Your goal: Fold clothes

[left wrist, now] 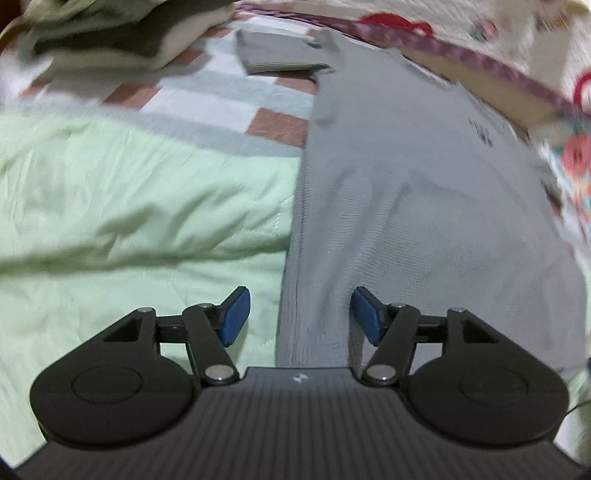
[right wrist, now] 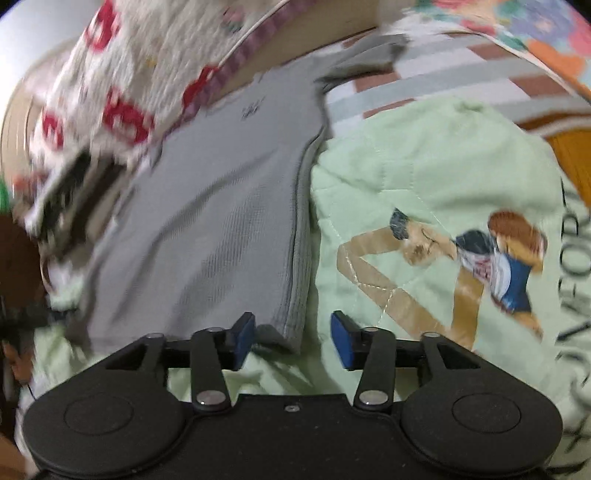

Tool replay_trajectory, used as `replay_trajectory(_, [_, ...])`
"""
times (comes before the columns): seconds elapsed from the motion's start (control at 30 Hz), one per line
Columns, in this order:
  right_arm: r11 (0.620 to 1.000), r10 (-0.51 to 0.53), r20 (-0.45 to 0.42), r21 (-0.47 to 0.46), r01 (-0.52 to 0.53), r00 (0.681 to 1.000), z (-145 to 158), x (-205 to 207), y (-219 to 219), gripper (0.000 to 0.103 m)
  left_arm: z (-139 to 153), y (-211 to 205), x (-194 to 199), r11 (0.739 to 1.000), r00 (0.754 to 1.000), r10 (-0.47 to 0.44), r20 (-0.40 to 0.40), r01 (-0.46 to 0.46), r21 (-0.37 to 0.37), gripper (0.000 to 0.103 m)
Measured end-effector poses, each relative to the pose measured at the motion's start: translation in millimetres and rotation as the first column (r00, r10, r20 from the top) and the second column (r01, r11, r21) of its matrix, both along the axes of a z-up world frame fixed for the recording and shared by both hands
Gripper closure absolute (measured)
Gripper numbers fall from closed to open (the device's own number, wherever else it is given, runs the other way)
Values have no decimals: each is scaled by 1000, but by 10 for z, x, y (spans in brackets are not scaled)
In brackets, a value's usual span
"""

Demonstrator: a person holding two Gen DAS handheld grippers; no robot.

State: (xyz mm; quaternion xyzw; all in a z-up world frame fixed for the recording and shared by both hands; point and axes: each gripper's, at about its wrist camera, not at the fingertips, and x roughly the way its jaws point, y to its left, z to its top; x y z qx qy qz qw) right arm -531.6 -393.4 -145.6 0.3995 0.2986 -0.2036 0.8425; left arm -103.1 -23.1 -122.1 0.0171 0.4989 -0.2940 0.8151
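Note:
A grey knit shirt (left wrist: 417,206) lies flat on a pale green quilt (left wrist: 122,206), running away from me, with one sleeve folded across at the far end. My left gripper (left wrist: 300,314) is open, just above the shirt's near left edge, blue pads apart with nothing held. In the right wrist view the same grey shirt (right wrist: 207,221) lies with its folded long edge toward the middle. My right gripper (right wrist: 293,339) is open over the shirt's near corner, which lies between the pads but is not pinched.
The green quilt (right wrist: 436,173) carries a printed cartoon picture (right wrist: 461,251). A striped brown and white sheet (left wrist: 207,99) shows beyond it. A floral blanket (left wrist: 517,44) bounds the far side, and a heap of folded cloth (left wrist: 96,33) sits far left.

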Motion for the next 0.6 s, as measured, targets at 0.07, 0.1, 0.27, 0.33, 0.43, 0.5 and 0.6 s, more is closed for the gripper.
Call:
replay_trajectory(0.07, [998, -51, 28, 43, 50, 998, -68, 47, -10, 42, -22, 45, 2, 999, 999, 33, -25, -33, -32, 41])
replay_trajectory(0.1, [996, -65, 31, 56, 63, 997, -97, 90, -12, 50, -29, 35, -1, 999, 999, 30, -31, -31, -38, 44])
replay_trajectory(0.27, [992, 28, 56, -121, -21, 998, 245, 155, 142, 94, 66, -33, -71, 999, 999, -31, 25, 31, 15, 95])
replay_trajectory(0.33, [994, -20, 150, -100, 35, 989, 472, -74, 122, 94, 116, -61, -105, 997, 997, -62, 53, 60, 45, 96])
replay_trajectory(0.43, [994, -72, 156, -72, 84, 985, 518, -293, 50, 96, 100, 16, -102, 999, 998, -34, 44, 32, 43, 96])
replay_trajectory(0.5, [994, -78, 65, -67, 83, 995, 309, -318, -1, 97, 29, 99, -68, 1000, 1000, 0, -19, 0, 0, 94])
replay_trajectory(0.6, [997, -81, 52, -17, 82, 995, 76, -328, -23, 96, -20, 164, -99, 998, 996, 15, -83, -19, -52, 81])
